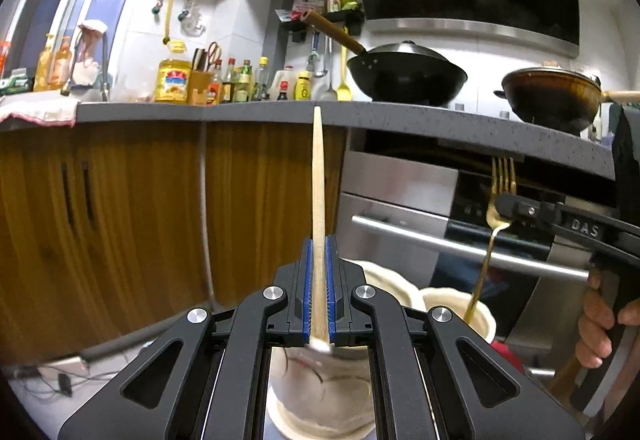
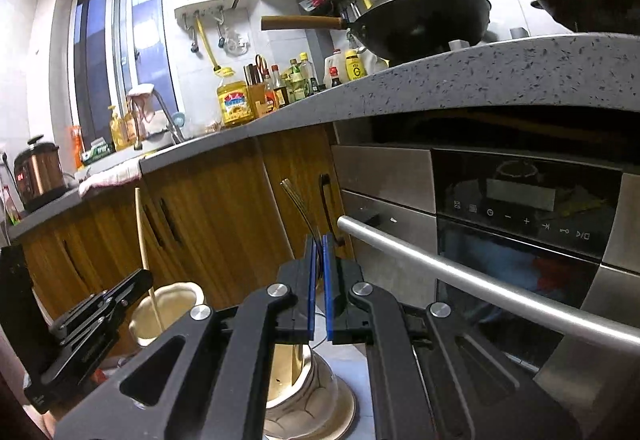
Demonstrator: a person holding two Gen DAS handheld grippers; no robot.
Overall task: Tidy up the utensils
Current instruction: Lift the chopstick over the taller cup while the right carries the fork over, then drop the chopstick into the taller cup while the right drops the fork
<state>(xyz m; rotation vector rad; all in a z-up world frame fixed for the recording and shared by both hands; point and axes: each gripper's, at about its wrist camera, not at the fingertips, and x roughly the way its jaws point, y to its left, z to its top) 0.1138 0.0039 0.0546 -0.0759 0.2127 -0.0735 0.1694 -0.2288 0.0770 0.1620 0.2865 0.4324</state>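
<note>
My left gripper [image 1: 319,240] is shut on a pale wooden chopstick [image 1: 318,175] that stands upright, its lower end over a cream ceramic holder [image 1: 320,392] just below the fingers. My right gripper [image 2: 319,240] is shut on a gold fork [image 2: 298,199]; in the left wrist view the fork [image 1: 494,224] hangs tines up with its handle end inside a second cream holder [image 1: 482,320]. In the right wrist view that holder [image 2: 308,400] sits under the fingers, and the left gripper [image 2: 132,284] holds the chopstick [image 2: 142,232] over the other holder [image 2: 172,304].
A grey countertop edge [image 1: 400,119] runs overhead with a black wok [image 1: 408,73], a brown pot [image 1: 556,95] and several bottles [image 1: 240,79]. Wooden cabinet doors [image 1: 100,207] stand behind to the left, a steel oven with a bar handle [image 2: 460,272] to the right.
</note>
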